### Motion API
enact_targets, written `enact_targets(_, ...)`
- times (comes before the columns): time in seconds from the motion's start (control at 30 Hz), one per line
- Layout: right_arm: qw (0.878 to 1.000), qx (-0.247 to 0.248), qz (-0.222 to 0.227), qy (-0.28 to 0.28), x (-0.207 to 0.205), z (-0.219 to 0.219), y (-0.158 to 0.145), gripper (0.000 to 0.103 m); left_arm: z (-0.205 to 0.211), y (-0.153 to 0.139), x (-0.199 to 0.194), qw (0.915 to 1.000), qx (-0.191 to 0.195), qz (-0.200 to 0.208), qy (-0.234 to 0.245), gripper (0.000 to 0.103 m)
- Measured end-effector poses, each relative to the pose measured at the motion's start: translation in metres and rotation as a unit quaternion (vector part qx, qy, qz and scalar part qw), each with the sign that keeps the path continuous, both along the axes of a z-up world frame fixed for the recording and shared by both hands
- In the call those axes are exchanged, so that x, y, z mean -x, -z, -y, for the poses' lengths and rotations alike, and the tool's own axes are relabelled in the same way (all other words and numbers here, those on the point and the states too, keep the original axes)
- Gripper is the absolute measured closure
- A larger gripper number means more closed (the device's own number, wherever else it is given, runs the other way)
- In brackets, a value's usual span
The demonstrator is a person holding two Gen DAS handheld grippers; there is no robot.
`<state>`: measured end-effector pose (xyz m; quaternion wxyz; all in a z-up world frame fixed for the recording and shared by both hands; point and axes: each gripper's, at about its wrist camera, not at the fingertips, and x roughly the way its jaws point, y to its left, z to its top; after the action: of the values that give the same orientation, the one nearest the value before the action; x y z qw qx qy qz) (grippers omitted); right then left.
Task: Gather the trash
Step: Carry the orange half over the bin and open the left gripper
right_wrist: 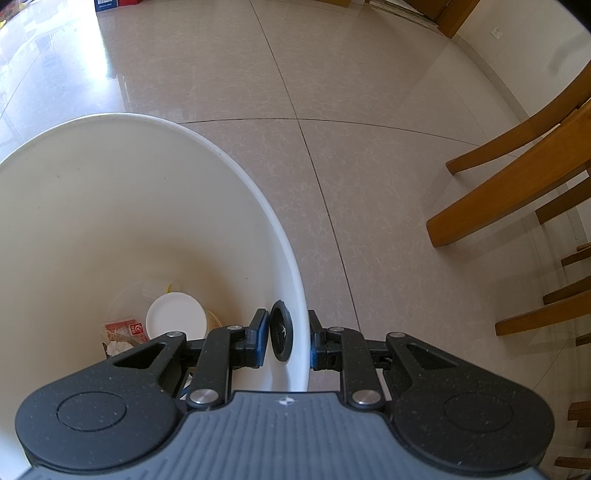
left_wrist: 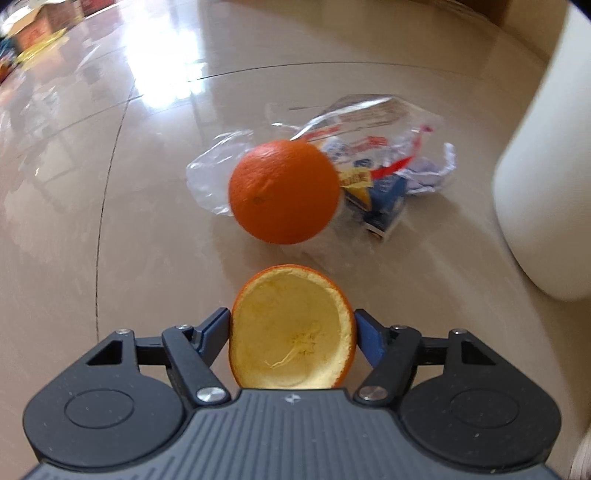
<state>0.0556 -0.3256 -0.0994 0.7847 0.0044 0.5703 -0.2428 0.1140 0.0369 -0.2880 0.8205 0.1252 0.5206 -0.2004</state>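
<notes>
My left gripper [left_wrist: 293,332] is shut on a hollow orange peel half [left_wrist: 291,328], its pale inside facing the camera, held above the tiled floor. Just beyond it an orange dome, either a whole orange or a peel half [left_wrist: 283,192], rests on a crumpled clear plastic wrapper [left_wrist: 369,144] beside a small blue and white carton [left_wrist: 384,210]. The white trash bin [left_wrist: 546,166] stands at the right. My right gripper [right_wrist: 286,341] clamps the bin's rim [right_wrist: 299,295], one finger inside and one outside, with a black round grommet [right_wrist: 281,334] on the wall between them.
Inside the bin lie a white round lid [right_wrist: 175,317], a red printed wrapper [right_wrist: 125,328] and crumpled paper. Wooden chair legs [right_wrist: 498,195] stand on the floor to the right of the bin. Boxes and clutter [left_wrist: 33,33] sit far off at the upper left.
</notes>
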Motion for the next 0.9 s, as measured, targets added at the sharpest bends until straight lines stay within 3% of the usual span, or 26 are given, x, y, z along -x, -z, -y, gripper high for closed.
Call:
enact_targets(0.3,1.000,0.002,-0.001,-0.001,0.000,0.000,0.000,0.079,0.027,-0.074,0.013,0.9922,-0.007,-0.027,0.121,0.032)
enact_targets(0.47,1.000,0.004,-0.001,-0.002,0.000,-0.001,0.000,0.079,0.055,-0.131,0.017,0.9837,0.017,-0.026,0.177,0.032)
enact_targets(0.7,1.000,0.004,-0.002,-0.002,0.000,-0.001,0.000,0.079,0.113,-0.222,0.025,0.9650,0.065,0.012,0.254,0.032)
enact_targets(0.9,1.000,0.005,-0.002,-0.003,-0.001,-0.003,0.000,0.079,0.170,-0.270,0.032,0.9439,0.115,0.060,0.304,0.032)
